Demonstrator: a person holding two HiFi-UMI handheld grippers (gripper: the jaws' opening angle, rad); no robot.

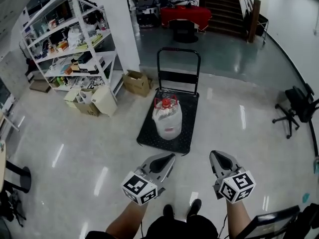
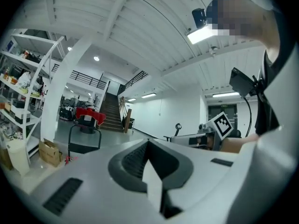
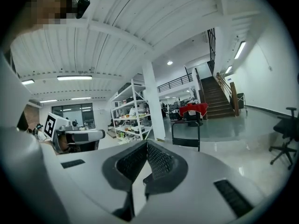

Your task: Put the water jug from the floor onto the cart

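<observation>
A clear water jug (image 1: 167, 117) with a red cap stands upright on the black flat deck of the cart (image 1: 149, 137), whose black push handle (image 1: 179, 51) rises at its far end. My left gripper (image 1: 172, 156) and right gripper (image 1: 213, 154) hover side by side over the floor, short of the cart's near edge, both shut and empty. In the left gripper view the jaws (image 2: 148, 141) are pressed together, with the cart handle (image 2: 84, 135) far off at left. The right gripper view shows the shut jaws (image 3: 146, 143) and the cart handle (image 3: 185, 134) ahead.
A white shelving rack (image 1: 75, 39) full of goods stands at the back left, with cardboard boxes (image 1: 136, 82) by its foot. A black office chair (image 1: 295, 106) sits at right. A red-covered table (image 1: 185, 15) and a staircase (image 1: 222, 4) lie beyond the cart.
</observation>
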